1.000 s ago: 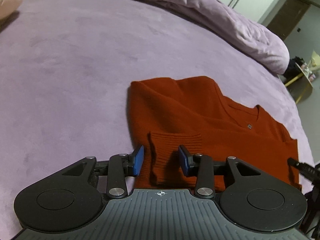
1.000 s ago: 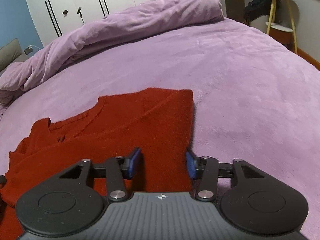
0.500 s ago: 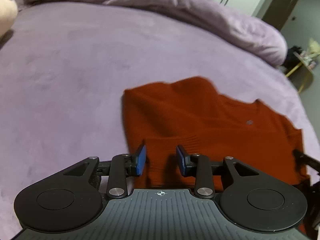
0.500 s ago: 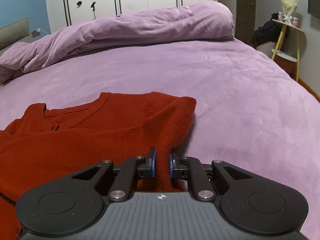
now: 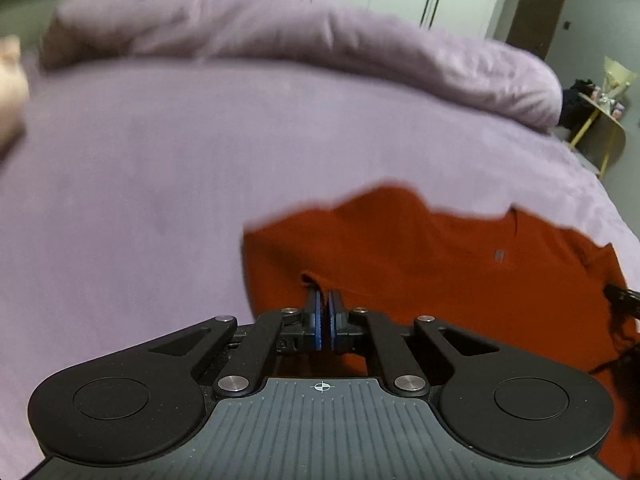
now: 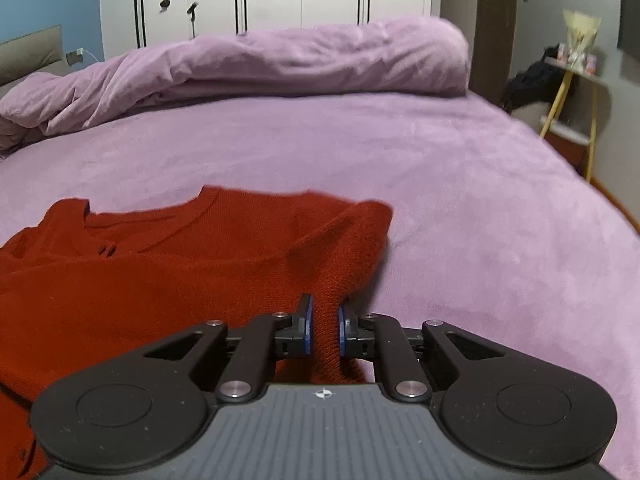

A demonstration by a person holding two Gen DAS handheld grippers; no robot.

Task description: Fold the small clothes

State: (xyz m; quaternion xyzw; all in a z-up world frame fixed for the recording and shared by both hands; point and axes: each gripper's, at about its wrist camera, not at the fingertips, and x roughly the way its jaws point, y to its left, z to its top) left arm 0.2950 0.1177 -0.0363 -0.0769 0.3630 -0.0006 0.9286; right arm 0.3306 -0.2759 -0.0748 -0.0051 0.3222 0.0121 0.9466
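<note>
Change: both tongs are now closing on fabric, having stood wide apart a second ago; views are tilting up.
Left tongs [image 5: 325, 312]: pinching the red sweater [image 5: 440, 272] at its near edge, pads nearly touching.
Right tongs [image 6: 323, 322]: clamping a thicker knit bunch, small gap remaining.
Sweater: lying on the purple bed [image 6: 460, 200], near edge rising.
Technique: probably lifting both corners level, carrying them toward the collar [image 6: 160, 220], keeping tension even.

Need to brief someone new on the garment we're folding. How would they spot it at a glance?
Look at the wide purple bed with its rolled duvet at the far side. On the near part lies a rust-red knit sweater, the only red thing there, its near edge pinched by both the left gripper and right gripper.
</note>
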